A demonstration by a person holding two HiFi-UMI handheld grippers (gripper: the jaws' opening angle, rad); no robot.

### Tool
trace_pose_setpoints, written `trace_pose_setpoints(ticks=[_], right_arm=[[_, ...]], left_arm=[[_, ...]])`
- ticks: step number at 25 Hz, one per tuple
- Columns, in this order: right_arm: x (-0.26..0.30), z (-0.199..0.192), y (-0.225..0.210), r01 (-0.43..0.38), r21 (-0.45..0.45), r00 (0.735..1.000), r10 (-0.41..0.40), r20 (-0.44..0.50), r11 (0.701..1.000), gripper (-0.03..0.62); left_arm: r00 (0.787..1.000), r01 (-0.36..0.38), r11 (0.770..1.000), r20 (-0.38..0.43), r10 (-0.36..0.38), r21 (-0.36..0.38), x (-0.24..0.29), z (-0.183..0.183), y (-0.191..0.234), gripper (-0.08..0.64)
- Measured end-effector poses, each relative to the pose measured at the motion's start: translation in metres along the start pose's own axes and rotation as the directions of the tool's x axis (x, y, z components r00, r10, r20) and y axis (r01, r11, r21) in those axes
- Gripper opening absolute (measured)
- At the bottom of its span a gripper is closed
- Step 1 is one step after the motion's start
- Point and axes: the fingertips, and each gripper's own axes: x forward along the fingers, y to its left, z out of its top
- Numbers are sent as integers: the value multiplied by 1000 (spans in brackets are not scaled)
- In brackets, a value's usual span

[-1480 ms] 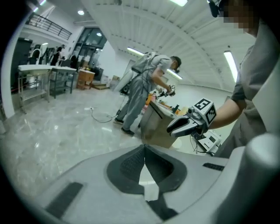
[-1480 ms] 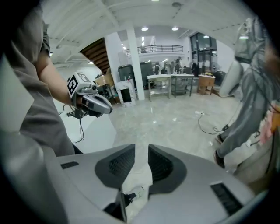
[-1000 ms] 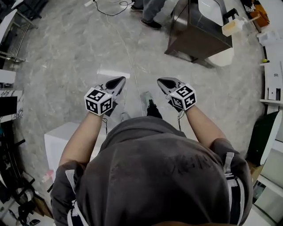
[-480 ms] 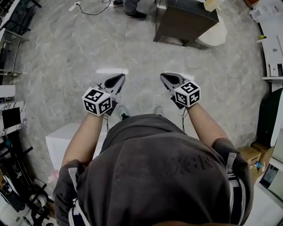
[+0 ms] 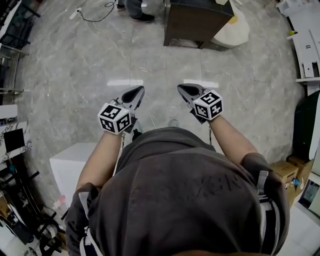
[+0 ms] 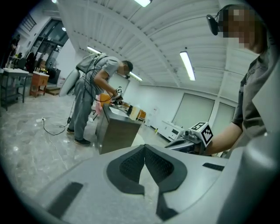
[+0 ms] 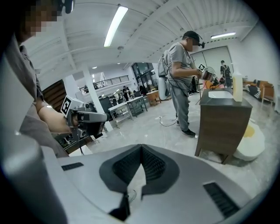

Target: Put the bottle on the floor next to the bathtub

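A pale bottle (image 7: 237, 87) stands upright on a dark wooden cabinet (image 7: 223, 122) some way ahead of me. Beside the cabinet lies a white rounded tub (image 7: 253, 139), which the head view shows at the top as the tub (image 5: 233, 29) next to the cabinet (image 5: 194, 21). I hold my left gripper (image 5: 136, 93) and right gripper (image 5: 184, 90) side by side at chest height over bare floor. Both are shut, with nothing between their jaws. The shut tips show in each gripper's own view, left (image 6: 144, 148) and right (image 7: 141, 148).
Another person (image 7: 181, 74) stands bent at the cabinet, feet (image 5: 134, 9) near a floor cable (image 5: 102, 11). A white box (image 5: 72, 167) sits at my lower left. Racks line the left edge, with white shelves (image 5: 305, 50) and cardboard boxes (image 5: 282, 171) on the right.
The cabinet and tub have slid up and to the left in the head view as I moved. Both grippers stayed shut in front of me.
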Motion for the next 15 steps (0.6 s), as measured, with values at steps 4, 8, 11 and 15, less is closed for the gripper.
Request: trace_pose_setpoints(ticks=[4,8,11,15], right_arm=[[0,2,5,13,-7,1000,-13,0,1000,-9],[5,3,5,26,-6,1000,-26,-3,1000,-9],[9,3,5,25,-6,1000,-25,-6,1000,-9],[12,0,7,18,-25,999,-18,-27,1000,-9]], left_arm=[[1000,20,999,-7,-20,26,0,8,2,6],[1000,23,999,-6,-23,27,-3,12,11,6],[1000,23,999,-12,-23,24,-4,11,15,6],[1000,22,1000,-22,-21,20,-4,7,16,6]])
